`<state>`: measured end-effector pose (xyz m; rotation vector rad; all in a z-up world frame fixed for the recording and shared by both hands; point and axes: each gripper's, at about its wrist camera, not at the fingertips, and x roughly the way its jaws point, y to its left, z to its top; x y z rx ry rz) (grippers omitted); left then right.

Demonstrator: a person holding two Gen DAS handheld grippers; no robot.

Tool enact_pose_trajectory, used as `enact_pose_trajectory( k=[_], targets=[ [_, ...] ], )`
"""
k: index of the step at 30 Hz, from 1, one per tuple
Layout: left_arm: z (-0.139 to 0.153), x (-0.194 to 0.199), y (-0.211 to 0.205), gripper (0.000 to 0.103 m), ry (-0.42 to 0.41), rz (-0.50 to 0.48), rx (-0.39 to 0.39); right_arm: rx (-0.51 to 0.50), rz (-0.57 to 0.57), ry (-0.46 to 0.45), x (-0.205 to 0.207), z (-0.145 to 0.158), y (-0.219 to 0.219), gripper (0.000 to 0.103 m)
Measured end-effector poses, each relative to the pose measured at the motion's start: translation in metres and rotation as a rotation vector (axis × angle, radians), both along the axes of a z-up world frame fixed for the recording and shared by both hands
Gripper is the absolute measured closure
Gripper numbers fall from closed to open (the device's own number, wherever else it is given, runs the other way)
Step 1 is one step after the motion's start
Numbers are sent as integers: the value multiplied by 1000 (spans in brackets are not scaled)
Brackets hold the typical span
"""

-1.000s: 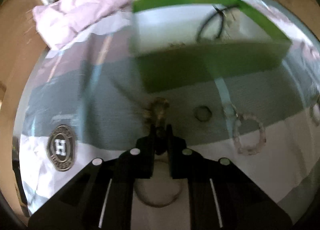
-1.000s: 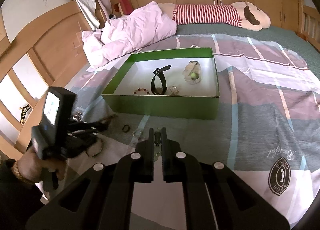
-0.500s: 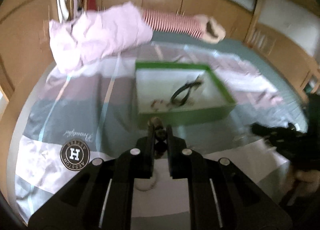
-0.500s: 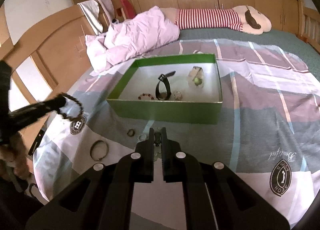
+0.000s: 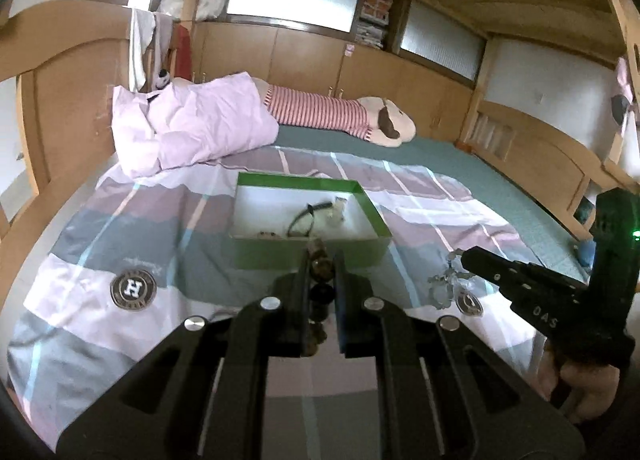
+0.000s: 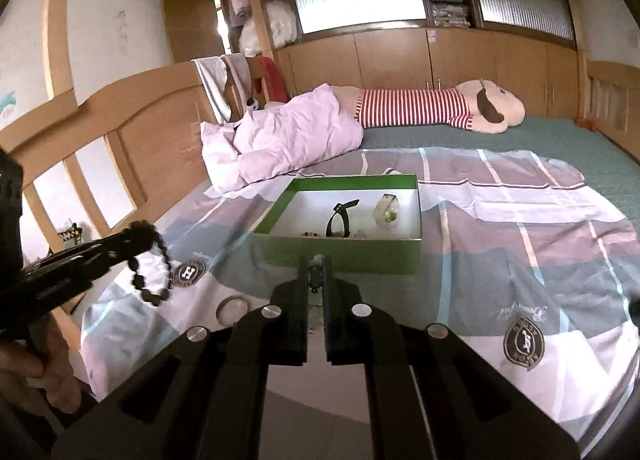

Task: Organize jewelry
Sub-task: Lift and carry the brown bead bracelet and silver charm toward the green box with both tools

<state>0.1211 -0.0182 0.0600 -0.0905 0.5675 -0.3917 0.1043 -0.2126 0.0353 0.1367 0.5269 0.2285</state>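
My left gripper (image 5: 320, 256) is shut on a dark bead bracelet (image 5: 321, 260), held in the air in front of the green box (image 5: 308, 258). In the right wrist view that bracelet (image 6: 152, 272) dangles from the left gripper (image 6: 140, 236) at the left. My right gripper (image 6: 315, 260) is shut on a clear crystal bracelet (image 6: 316, 274), which hangs from the right gripper (image 5: 460, 256) as a clear crystal bracelet (image 5: 444, 284) in the left wrist view. The green box (image 6: 336, 256) holds a black watch strap (image 6: 340, 216), a small bead bracelet (image 6: 310, 234) and a clear pouch (image 6: 386, 210).
A thin bangle (image 6: 232, 306) lies on the patterned bedspread (image 6: 520, 252) near the left gripper. A pink quilt (image 6: 288, 140) and a striped plush toy (image 6: 440, 108) lie at the head of the bed. A wooden bed frame (image 6: 120, 132) runs along the left.
Both grippers have risen off the bedspread. The left one lifted the dark bead bracelet up and back, so its view now takes in the whole bed. The right one also moved up.
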Motion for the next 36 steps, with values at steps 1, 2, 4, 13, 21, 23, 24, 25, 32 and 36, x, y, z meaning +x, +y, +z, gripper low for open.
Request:
enact_pose_trajectory(
  k=[1,2,4,13,21,23,24,25,32,36],
  targets=[
    [-2,-3,-5,92,1,-12,12,-4,0,-1,-4,-2,2,97],
    [-3,-4,-7,92,1,-13,21,-4,3,2,-6,-3,2,97],
    [-7,-3,-11,92,4,-21,40,-9,12,13,-5,-6,4,97],
    [-16,2,-13,92,28,-15,54,-13,21,24,-2,-10,8,97],
    [-17,2,-16,92,30,-20,65,-8,25,30,-2,-11,8,97],
    [-18,2,-17,92,35,-22,67,-8,28,30,-2,-10,9,97],
    [-18,3,-18,92,37,-23,69,-8,28,31,-3,-10,8,97],
    [-18,2,-18,92,36,-22,71,-6,29,31,-3,-10,8,97],
    [-19,3,-18,92,37,-23,72,-7,29,29,-3,-10,9,97],
    [-19,3,-18,92,37,-22,73,-7,29,32,-3,-10,9,97]
  ],
)
